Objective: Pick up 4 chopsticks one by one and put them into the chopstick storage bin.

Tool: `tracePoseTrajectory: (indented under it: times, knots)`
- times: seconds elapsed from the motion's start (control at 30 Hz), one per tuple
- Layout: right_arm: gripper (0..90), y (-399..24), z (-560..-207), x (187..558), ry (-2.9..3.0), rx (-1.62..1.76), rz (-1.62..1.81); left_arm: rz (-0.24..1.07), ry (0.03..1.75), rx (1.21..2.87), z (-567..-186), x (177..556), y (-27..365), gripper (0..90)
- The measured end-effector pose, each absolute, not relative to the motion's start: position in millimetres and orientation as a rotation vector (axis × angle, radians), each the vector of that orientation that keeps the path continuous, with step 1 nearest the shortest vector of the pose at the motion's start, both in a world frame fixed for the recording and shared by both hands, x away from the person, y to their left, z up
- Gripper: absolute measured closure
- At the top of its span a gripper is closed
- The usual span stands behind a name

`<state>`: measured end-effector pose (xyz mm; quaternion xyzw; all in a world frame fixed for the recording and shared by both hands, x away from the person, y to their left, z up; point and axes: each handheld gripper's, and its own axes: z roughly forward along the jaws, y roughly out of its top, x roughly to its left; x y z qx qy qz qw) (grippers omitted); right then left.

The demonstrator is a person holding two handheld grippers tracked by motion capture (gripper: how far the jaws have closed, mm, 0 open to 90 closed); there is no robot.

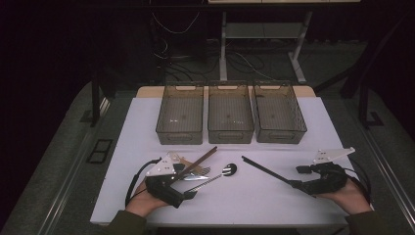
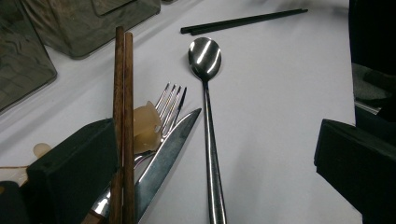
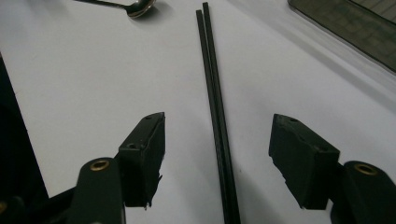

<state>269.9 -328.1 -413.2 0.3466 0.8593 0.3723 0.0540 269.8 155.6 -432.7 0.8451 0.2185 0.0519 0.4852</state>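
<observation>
We see the right gripper (image 3: 217, 154) held low and nearly level over the white table (image 1: 274, 196), jaws spread with the black chopsticks (image 3: 215, 93) lying untouched between them. The left gripper (image 2: 215, 163), palm-supported, is spread among brown chopsticks (image 2: 122, 93), fork (image 2: 170, 100), knife (image 2: 168, 154) and spoon (image 2: 205, 60).

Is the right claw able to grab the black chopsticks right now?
Probably yes. The right claw is open, and the black chopsticks lie flat on the table between its jaws, untouched. Nothing sits in the way, so closing should catch them.
</observation>
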Motion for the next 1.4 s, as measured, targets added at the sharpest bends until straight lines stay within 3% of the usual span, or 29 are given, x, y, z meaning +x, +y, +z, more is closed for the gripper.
tracePoseTrajectory:
  times: [0.9,1.4]
  knots:
    - [44.6,-288.2,-405.7,309.3,2.657,0.936,1.165,0.130,0.561,2.037,-431.8,270.7,155.6,0.0]
    - [70.2,-278.1,-410.0,322.1,2.711,0.879,1.089,0.127,0.552,2.046,-432.0,269.9,156.4,0.0]
